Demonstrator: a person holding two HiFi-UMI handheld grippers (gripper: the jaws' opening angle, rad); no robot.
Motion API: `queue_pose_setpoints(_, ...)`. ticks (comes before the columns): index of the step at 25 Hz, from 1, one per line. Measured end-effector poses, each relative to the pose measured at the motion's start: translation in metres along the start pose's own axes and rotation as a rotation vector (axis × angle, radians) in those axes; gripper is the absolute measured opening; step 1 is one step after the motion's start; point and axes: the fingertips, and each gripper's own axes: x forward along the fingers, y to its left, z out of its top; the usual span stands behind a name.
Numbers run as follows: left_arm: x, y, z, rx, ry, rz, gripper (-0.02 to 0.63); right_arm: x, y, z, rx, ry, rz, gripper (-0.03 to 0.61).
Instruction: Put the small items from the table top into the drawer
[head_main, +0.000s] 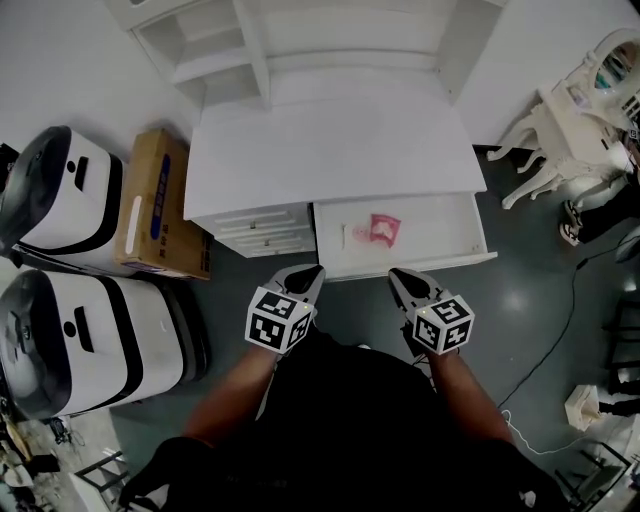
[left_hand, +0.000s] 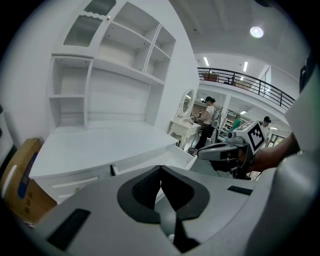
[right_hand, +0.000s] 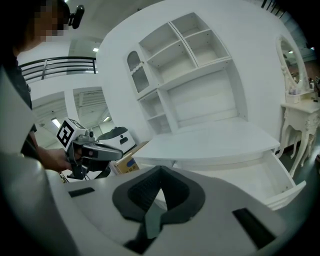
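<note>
Head view only: pink item (head_main: 383, 228) lying inside the pulled-out drawer (head_main: 445, 215) at the right half of the white desk (head_main: 330, 150); pale patch beneath the item, nature not determinable; 2 closed drawer fronts (head_main: 265, 232) to the left of it; 2 white-and-black machines (head_main: 70, 200) and a cardboard box (head_main: 160, 205) on the floor at the left; cable (head_main: 575, 300) on the floor at the right.

Left gripper (head_main: 306, 272) and right gripper (head_main: 400, 277): held side by side just short of the drawer front, well apart from the pink item; forearms cut off by the lower frame edge.

Left gripper view: fingers clenched tip to tip, grasping nothing; right gripper seen side-on at the right; people standing in the background near a white dressing table (left_hand: 182, 130), too small for detail.

Right gripper view: fingers likewise clenched together, nothing between them; hutch shelves (right_hand: 185, 55) above the desk top.

Drawer contents hidden in both gripper views, masked by each gripper's own grey body; only white drawer walls visible there.
</note>
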Motion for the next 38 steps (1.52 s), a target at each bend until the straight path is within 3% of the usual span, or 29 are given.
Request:
queue_pose_setpoints(5, -0.010, -0.036, -0.016, -0.013, -0.002, 0.043, 0.011, -0.037, -0.002, -0.024, 0.026, 0.011, 0.038, 0.028)
queue_pose_setpoints(12, -0.034, -0.069, -0.027, -0.031, -0.017, 0.104, 0.011, -0.064, 0.009, -0.035, -0.014, 0.021, 0.098, 0.028)
queue_pose_setpoints(19, -0.049, -0.065, -0.026, -0.024, -0.031, 0.127, 0.011, -0.069, 0.019, -0.034, -0.022, 0.016, 0.107, 0.028)
queue_pose_setpoints(26, -0.055, -0.058, -0.026, -0.032, -0.023, 0.052, 0.011, -0.061, 0.043, -0.037, -0.009, 0.017, 0.061, 0.028)
queue_pose_setpoints(38, -0.093, -0.038, -0.048, 0.038, -0.001, -0.040, 0.011, -0.049, 0.096, -0.049, 0.022, -0.021, -0.055, 0.028)
